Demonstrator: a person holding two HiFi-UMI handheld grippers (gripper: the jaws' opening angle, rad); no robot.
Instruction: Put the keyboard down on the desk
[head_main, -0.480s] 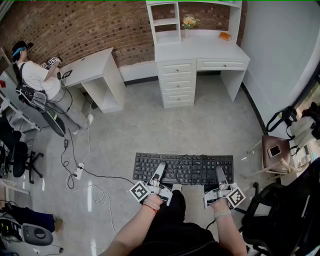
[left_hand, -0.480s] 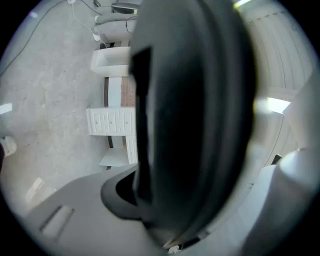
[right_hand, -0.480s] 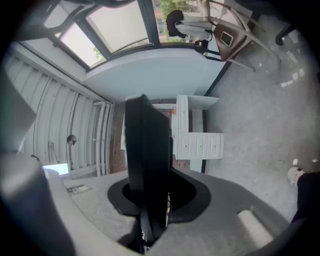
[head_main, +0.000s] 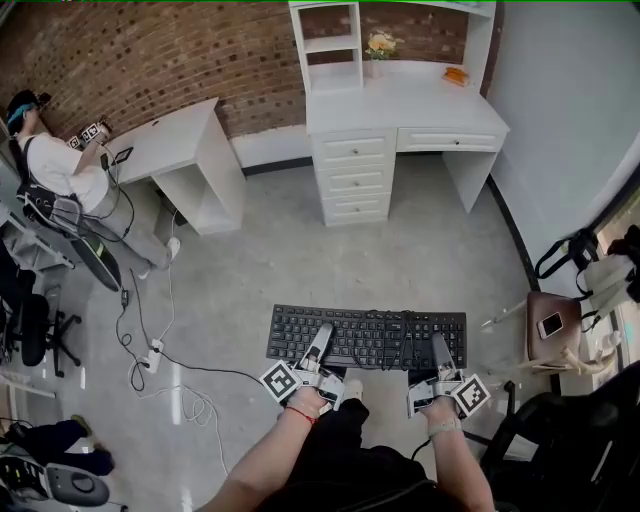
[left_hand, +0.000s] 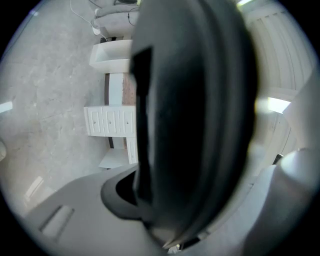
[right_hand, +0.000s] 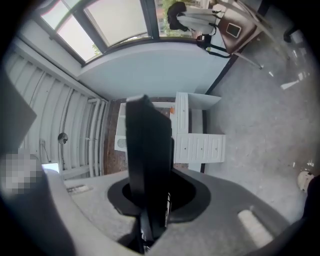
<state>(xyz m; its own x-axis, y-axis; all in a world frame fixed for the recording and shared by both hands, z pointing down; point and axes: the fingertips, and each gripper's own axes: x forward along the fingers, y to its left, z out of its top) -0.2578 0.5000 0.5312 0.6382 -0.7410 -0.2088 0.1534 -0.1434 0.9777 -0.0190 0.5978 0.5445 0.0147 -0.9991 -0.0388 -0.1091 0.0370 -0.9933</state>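
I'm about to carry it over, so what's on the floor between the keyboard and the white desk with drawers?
Nothing: in the head view only bare grey floor separates the keyboard from the white desk.

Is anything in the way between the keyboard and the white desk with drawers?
Nothing visible is. The left claw and right claw hold the keyboard. Only bare floor lies between it and the desk, whose front part is bare.

White desk (head_main: 400, 105), far ahead of the right gripper (head_main: 440, 345), bears flowers (head_main: 378, 44) and an orange object (head_main: 455, 73)
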